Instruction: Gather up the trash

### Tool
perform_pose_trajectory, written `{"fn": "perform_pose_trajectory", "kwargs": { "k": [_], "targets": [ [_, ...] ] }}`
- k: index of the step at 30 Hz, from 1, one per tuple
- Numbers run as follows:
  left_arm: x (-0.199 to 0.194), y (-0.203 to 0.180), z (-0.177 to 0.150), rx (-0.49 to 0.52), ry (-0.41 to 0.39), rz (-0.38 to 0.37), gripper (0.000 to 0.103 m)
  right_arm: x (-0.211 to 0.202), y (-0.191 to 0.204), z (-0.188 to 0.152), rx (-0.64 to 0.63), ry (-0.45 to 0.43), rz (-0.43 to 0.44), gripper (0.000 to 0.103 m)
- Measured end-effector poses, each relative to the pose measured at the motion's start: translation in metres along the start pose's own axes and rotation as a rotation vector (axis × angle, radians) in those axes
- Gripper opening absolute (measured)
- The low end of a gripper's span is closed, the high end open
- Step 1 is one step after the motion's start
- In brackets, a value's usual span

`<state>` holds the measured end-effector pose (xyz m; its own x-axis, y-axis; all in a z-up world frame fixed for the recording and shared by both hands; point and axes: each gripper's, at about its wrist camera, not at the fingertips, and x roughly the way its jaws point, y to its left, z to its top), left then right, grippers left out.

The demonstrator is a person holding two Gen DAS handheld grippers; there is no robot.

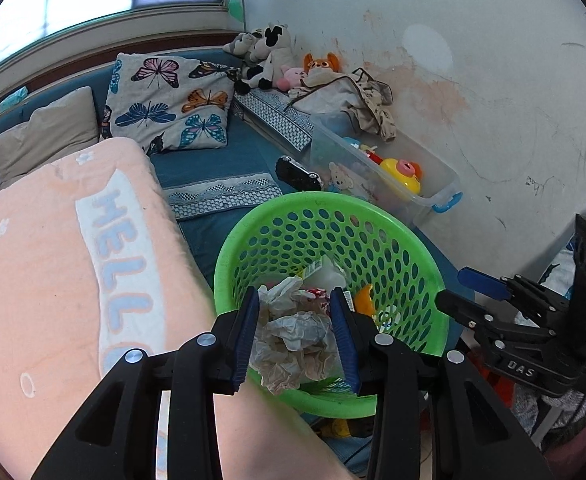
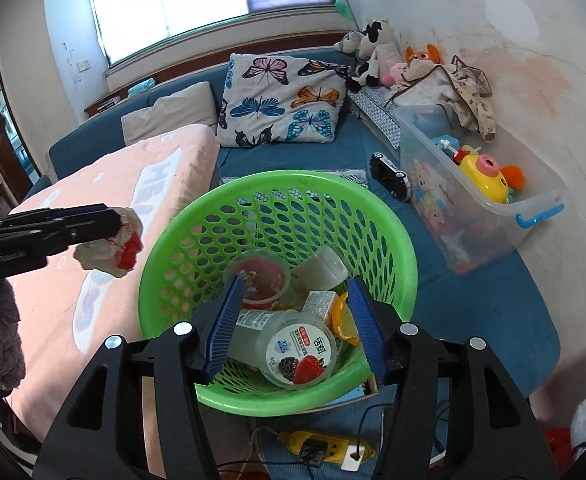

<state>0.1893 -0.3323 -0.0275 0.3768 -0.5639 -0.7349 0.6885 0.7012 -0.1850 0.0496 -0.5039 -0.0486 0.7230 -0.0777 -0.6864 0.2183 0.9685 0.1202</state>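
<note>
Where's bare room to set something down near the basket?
Free: blue mattress between green basket and clear toy bin; pink blanket left of it. Crowded: basket's inside, the bin, the plush corner.

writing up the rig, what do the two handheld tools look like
Both are matte black plastic with scissor-like linkage arms, silver pivot rivets and ribbed blue pads. The left tool and right tool match; the right tool's body bears white "DAS" lettering. A grey knit sleeve shows behind the left one. No cables visible on either.
</note>
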Motion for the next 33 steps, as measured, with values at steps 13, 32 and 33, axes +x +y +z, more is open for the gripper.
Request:
{"fn": "perform_pose_trajectory", "kwargs": {
  "k": [13,32,33],
  "targets": [
    [0.004,-0.01,-0.003,0.006,-0.007,-0.003,0.067,-0.014,0.003,-0.006,0.018,-0.027,0.03,0.062],
    [-0.078,0.036,-0.043,-0.053,-0.116,0.126,0.092,-0.049,0.043,-0.026,0.024,-0.094,0.054,0.076],
    [-0.083,0.04,-0.046,-0.062,-0.122,0.133,0.093,-0.052,0.047,-0.027,0.021,-0.098,0.057,0.077]
  ]
}}
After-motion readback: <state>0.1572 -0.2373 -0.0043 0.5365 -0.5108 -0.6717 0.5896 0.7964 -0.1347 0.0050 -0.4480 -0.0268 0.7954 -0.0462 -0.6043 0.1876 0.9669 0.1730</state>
